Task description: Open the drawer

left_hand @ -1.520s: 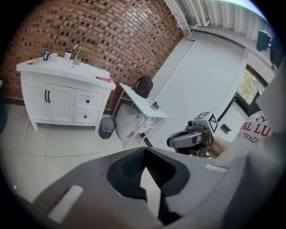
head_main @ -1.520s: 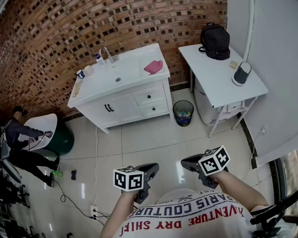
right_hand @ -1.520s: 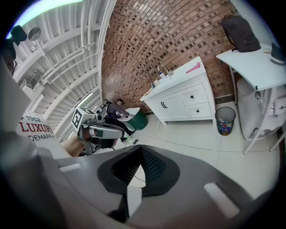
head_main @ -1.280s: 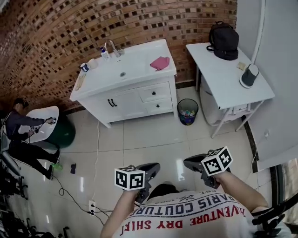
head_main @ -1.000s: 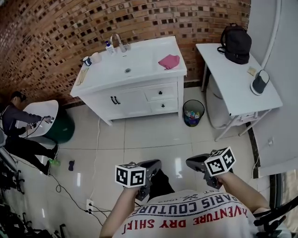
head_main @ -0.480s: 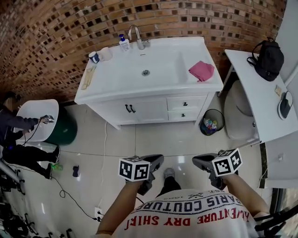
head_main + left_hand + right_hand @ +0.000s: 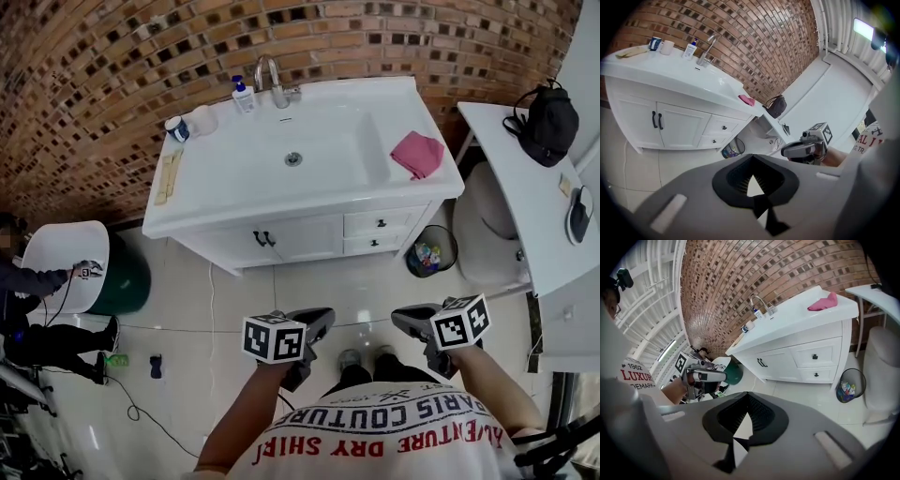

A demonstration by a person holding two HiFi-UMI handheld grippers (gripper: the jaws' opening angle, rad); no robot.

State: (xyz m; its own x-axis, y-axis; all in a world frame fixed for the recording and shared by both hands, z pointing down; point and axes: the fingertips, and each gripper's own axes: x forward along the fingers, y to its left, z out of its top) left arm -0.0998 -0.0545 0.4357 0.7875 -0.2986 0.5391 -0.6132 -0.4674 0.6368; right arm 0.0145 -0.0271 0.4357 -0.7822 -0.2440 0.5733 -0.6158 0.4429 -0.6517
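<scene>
The white vanity stands against the brick wall. Its two drawers sit at the right of its front, an upper drawer and a lower drawer, each with a black knob; both are closed. They also show as the upper drawer and upper drawer. My left gripper and right gripper hover side by side over the floor tiles, well short of the cabinet. Both are shut and hold nothing, as the left gripper and right gripper show up close.
A pink cloth lies on the countertop near the sink. A waste bin stands right of the vanity, beside a white table with a black backpack. A seated person and a green tub are at the left.
The vanity has come nearer and shifted toward the middle of the head view as both grippers moved forward together. The jaws stayed shut.
</scene>
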